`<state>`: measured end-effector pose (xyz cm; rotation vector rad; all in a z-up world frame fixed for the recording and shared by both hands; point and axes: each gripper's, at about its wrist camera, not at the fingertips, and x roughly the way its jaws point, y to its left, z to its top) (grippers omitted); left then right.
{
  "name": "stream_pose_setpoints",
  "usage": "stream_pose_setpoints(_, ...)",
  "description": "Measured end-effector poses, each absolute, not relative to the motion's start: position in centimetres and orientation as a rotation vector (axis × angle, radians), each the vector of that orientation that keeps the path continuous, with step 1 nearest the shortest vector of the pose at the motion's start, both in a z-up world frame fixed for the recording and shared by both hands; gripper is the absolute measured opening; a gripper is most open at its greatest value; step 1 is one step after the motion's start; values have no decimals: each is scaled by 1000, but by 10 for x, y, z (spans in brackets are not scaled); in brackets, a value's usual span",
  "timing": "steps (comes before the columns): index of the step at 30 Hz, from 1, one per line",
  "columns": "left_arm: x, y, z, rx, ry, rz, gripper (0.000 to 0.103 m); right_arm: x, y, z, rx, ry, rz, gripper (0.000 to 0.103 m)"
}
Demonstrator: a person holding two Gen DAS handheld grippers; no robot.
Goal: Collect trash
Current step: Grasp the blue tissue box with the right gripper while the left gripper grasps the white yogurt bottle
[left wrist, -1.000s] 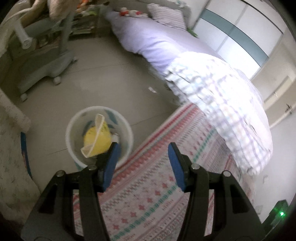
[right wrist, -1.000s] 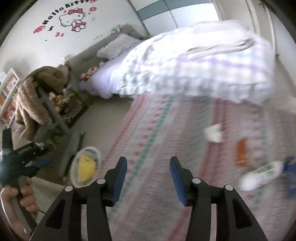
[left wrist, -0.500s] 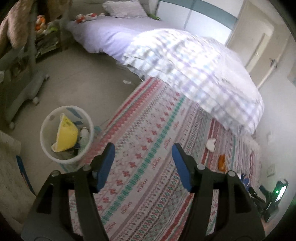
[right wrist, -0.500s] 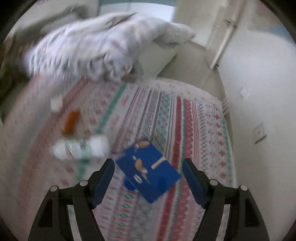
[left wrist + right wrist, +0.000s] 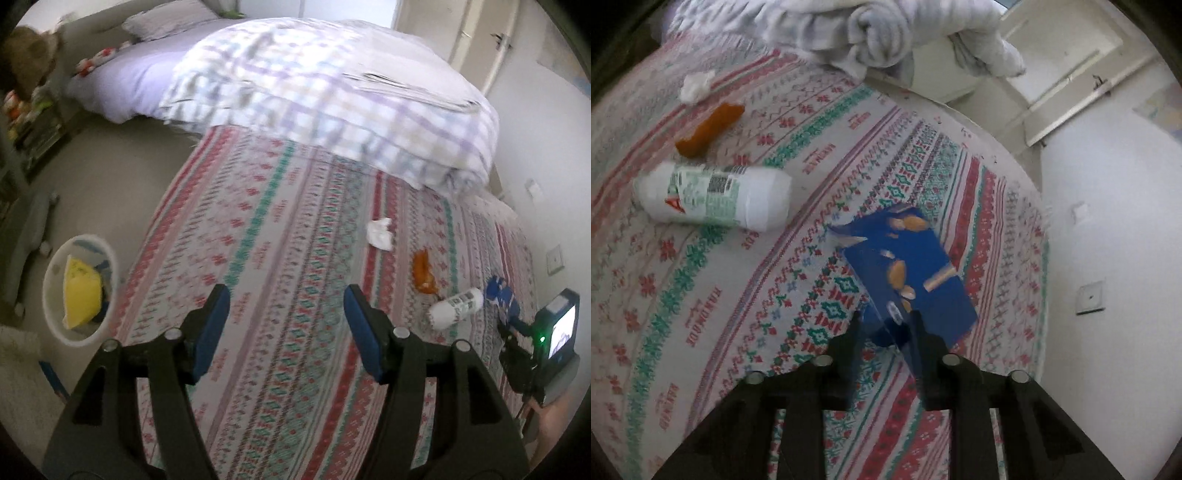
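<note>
**A:** Looking at the right wrist view, the blue snack packet [image 5: 908,269] is what's being picked up at the moment. It's lying on the patterned rug [image 5: 701,295], near the wall side, and the right gripper [image 5: 886,325] is closed in on its near edge, fingers drawn close with the packet pinched between them. Whether it's been lifted clear of the rug can't be told.

**B:** Agreed, so the grab step is in hand. What else is left out there?

**A:** Just beside the packet a white bottle [image 5: 713,199] is lying on its side, then an orange wrapper [image 5: 709,127], then a crumpled tissue [image 5: 696,86] closer to the checked duvet [image 5: 849,33].

**B:** And the other side?

**A:** The left gripper [image 5: 286,328] is held above the rug with its jaws wide apart, nothing in them. The white trash bin [image 5: 51,273] is seen on the bare floor off the rug's left edge, well apart from the litter, with a yellow bag [image 5: 79,291] already inside.

**B:** So next, probably: the packet gets lifted and carried across to that bin, with the grip kept firm since only an edge is pinched.
</note>
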<state>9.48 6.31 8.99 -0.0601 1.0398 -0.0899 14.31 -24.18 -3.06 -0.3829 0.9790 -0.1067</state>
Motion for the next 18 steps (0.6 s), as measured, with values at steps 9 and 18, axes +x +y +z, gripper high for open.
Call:
stream_pose_setpoints(9,117,24,88,-7,1030,-201,65,125,-274,17,-10,874,-86,4)
stream_pose_setpoints(18,147,-53,36,2,1182,-387,65,119,-293,34,347,784,-11,4)
